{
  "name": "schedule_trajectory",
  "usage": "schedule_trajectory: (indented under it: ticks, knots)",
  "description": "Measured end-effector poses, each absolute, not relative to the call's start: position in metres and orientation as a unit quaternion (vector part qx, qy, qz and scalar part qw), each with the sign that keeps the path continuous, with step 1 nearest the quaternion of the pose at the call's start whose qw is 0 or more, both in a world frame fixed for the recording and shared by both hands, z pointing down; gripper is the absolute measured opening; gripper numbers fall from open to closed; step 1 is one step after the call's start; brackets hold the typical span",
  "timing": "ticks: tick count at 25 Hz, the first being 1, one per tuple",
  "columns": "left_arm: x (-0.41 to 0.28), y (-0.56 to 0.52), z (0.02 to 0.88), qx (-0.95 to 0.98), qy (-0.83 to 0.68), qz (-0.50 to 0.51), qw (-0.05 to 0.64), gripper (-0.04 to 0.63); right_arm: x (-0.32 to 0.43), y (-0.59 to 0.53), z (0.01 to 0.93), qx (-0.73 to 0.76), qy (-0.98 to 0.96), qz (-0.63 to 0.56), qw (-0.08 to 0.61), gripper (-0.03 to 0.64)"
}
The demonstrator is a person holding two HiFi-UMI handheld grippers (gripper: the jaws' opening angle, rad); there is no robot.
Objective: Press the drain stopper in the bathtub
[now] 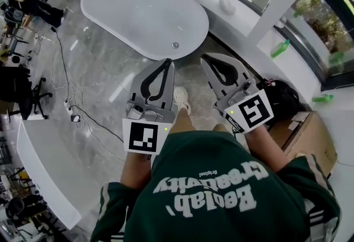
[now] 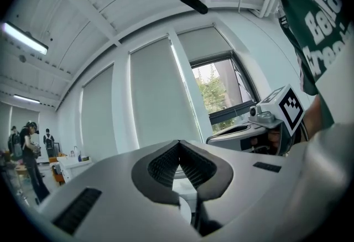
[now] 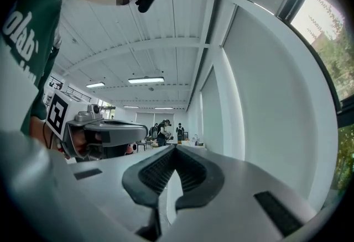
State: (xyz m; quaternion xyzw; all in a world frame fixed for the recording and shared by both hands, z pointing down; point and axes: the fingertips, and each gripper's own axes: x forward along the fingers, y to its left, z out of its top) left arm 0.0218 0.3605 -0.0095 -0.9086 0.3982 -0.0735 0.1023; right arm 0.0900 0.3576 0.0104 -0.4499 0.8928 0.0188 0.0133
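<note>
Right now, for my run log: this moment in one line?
left gripper: shut, empty | right gripper: shut, empty | white oval bathtub: ahead | round metal drain stopper: untouched

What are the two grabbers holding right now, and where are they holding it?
Nothing. The left gripper and the right gripper are both shut and empty.

— What sort of place is this?

— An open-plan lab or studio, not a home bathroom. A freestanding white bathtub (image 1: 141, 9) stands out on a glossy marble-look floor (image 1: 105, 69), with an office chair (image 1: 22, 91), a long white desk (image 1: 44, 174) and a loose cable (image 1: 62, 61) nearby.

— What else shows it?

— A tall window (image 2: 221, 91) beside roller blinds (image 2: 155, 97), strip lights (image 3: 146, 79) on a high white ceiling, people (image 3: 162, 130) standing by work tables far back, and a cardboard box (image 1: 310, 141) by the wall.
</note>
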Motion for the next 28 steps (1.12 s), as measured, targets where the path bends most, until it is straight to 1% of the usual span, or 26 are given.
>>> schedule_trajectory:
  ticks: [8, 14, 28]
  knots:
    - [0.006, 0.277, -0.009, -0.907, 0.407, -0.068, 0.080, 0.009, 0.078, 0.279, 0.016, -0.447, 0.895, 0.003, -0.012, 0.011]
    - [-0.014, 0.219, -0.005, -0.906, 0.411, -0.073, 0.069, 0.009, 0.063, 0.220, 0.020, -0.450, 0.893, -0.007, -0.017, 0.011]
    - [-0.036, 0.102, 0.007, -0.922, 0.377, -0.079, 0.040, 0.009, 0.052, 0.107, 0.026, -0.487, 0.872, -0.018, -0.041, 0.011]
